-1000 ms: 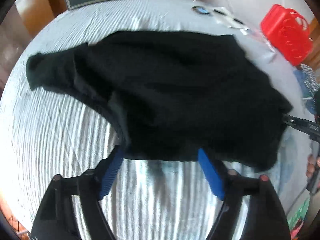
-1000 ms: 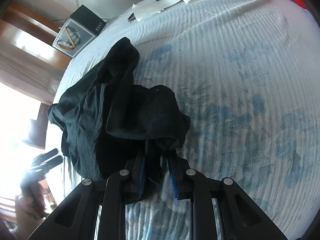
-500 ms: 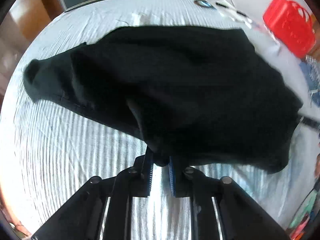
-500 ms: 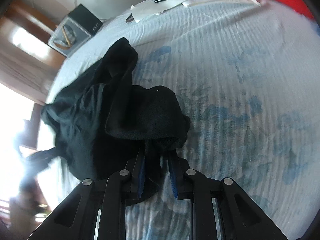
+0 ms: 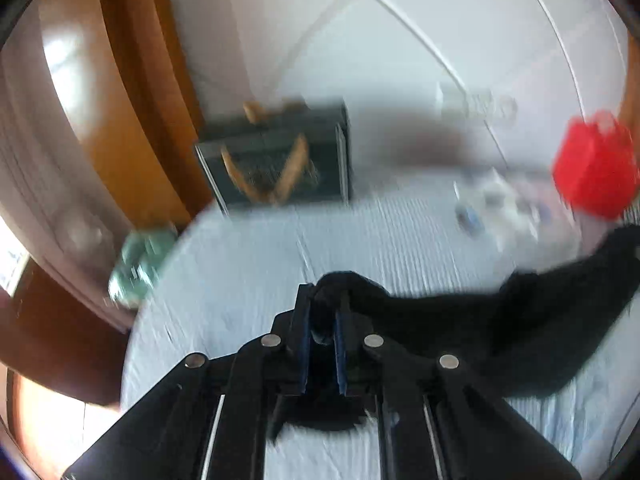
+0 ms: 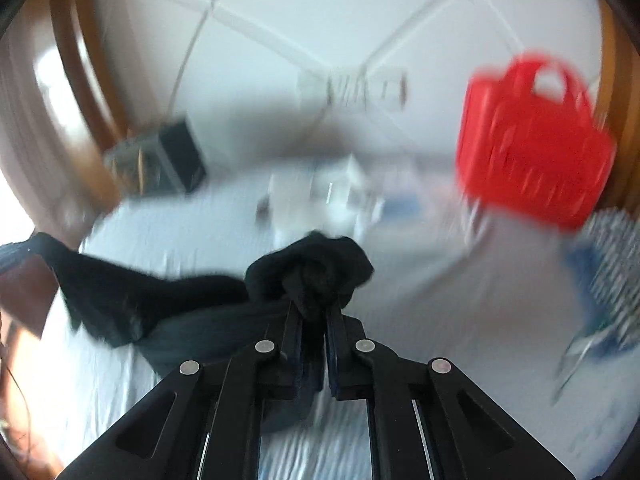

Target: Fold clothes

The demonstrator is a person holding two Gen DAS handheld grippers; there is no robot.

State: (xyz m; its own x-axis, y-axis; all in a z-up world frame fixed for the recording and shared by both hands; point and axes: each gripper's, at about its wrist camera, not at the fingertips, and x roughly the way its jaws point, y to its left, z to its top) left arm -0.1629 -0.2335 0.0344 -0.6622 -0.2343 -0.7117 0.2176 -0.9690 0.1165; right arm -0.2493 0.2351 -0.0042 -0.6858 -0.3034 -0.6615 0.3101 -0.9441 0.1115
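A black garment is held up above the pale blue striped bed sheet, stretched between both grippers. My left gripper is shut on one bunched edge of it, and the cloth trails off to the right. My right gripper is shut on another bunched edge, and the cloth trails off to the left. Both views are motion-blurred.
A red plastic basket stands at the back right of the bed, also in the left wrist view. A dark box leans against the wall at the back. Papers and small items lie near the wall. A patterned cloth lies at the right.
The left gripper closed on the garment's edge. Both grippers then lifted and tilted up, raising the garment off the sheet so that the wall now fills the upper views.
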